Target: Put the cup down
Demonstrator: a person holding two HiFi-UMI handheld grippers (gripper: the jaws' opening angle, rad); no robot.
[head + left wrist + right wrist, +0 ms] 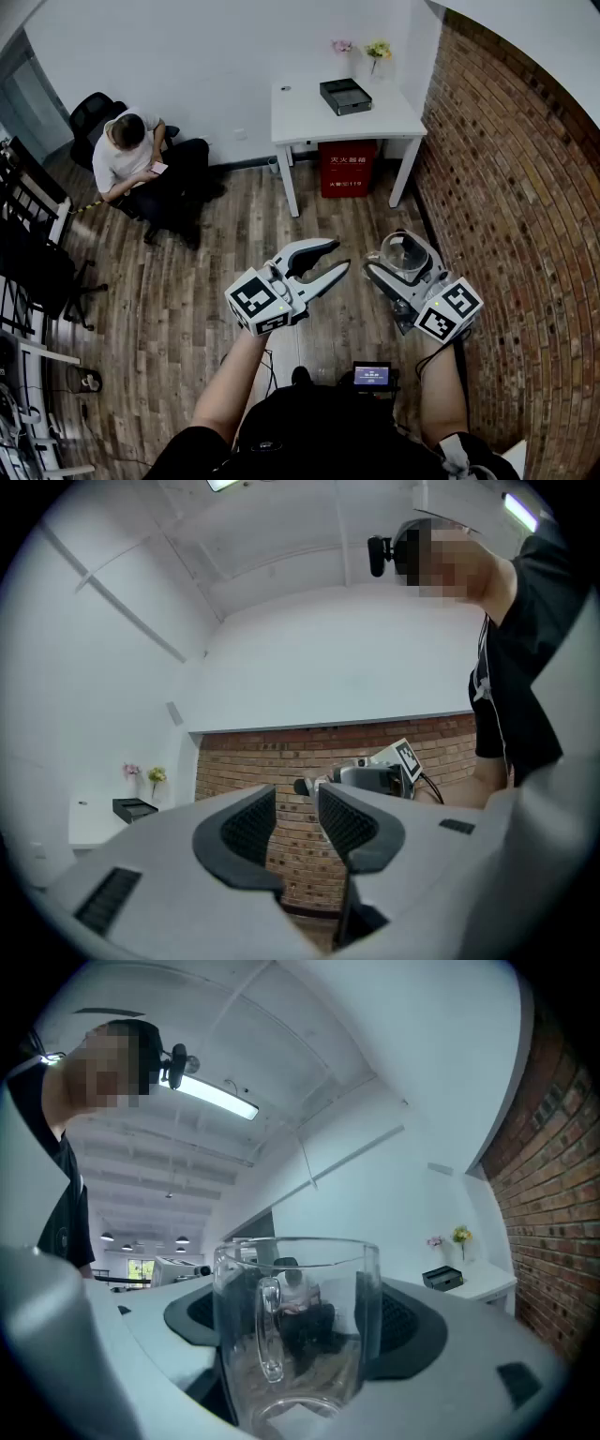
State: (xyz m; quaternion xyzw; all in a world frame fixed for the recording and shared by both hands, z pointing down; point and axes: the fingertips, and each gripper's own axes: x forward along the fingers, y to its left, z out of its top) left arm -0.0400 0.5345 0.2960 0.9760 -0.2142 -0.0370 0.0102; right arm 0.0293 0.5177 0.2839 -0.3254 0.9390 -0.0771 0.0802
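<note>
A clear glass cup (pixel 404 249) with a handle sits between the jaws of my right gripper (pixel 405 266), held in the air above the wooden floor. In the right gripper view the cup (pixel 309 1354) stands upright and empty, handle toward the camera, with the dark pads (pixel 408 1321) pressed on both sides of it. My left gripper (pixel 337 255) hovers just left of it, open and empty. In the left gripper view its jaws (pixel 294 806) stand apart and frame the brick wall, with the right gripper (pixel 367 776) in the gap.
A white table (pixel 309 117) stands ahead against the wall, bearing a black box (pixel 345 96) and small flowers (pixel 378 49); a red box (pixel 347 169) sits under it. A brick wall (pixel 506 216) runs along the right. A person (pixel 136 159) sits on a chair at the left.
</note>
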